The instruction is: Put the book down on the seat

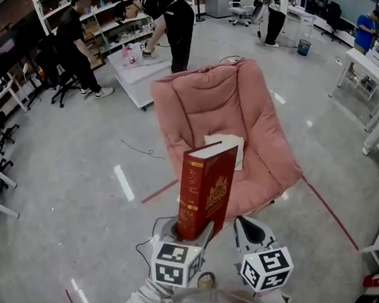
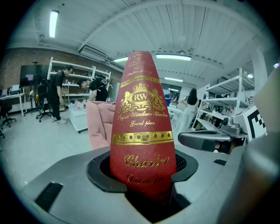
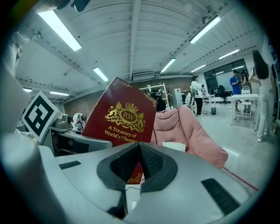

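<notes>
Book (image 1: 205,187) stood upright on the near side of the seat (image 1: 213,95), held up off the floor (image 1: 71,167), not yet on the cushion. In head view it overlapped the seat's front edge and hid it, so couldn't tell if the book's top was over the cushion or short of it.

L gripper (image 1: 190,231) sat just short of the seat's front, jaws clamped on the book's lower end w/ the spine facing its camera. The book's bottom edge was sunk btwn the jaws, out of sight. In that gripper's view the book blocked nearly all the seat; only a pink strip showed at left.

R gripper (image 1: 247,231) was also on the seat's near side, beside the L one, jaws pressed together w/ nothing btwn them, clear of the book.

White flat item (image 1: 236,150) lay on the seat cushion, partly hidden behind the book; couldn't tell what it was. Sleeves (image 1: 157,301) were cut off at the frame bottom.

Beyond the seat stood a white table (image 1: 141,73) w/ a person (image 1: 174,22) bent over it; things on it too small to make out.
</notes>
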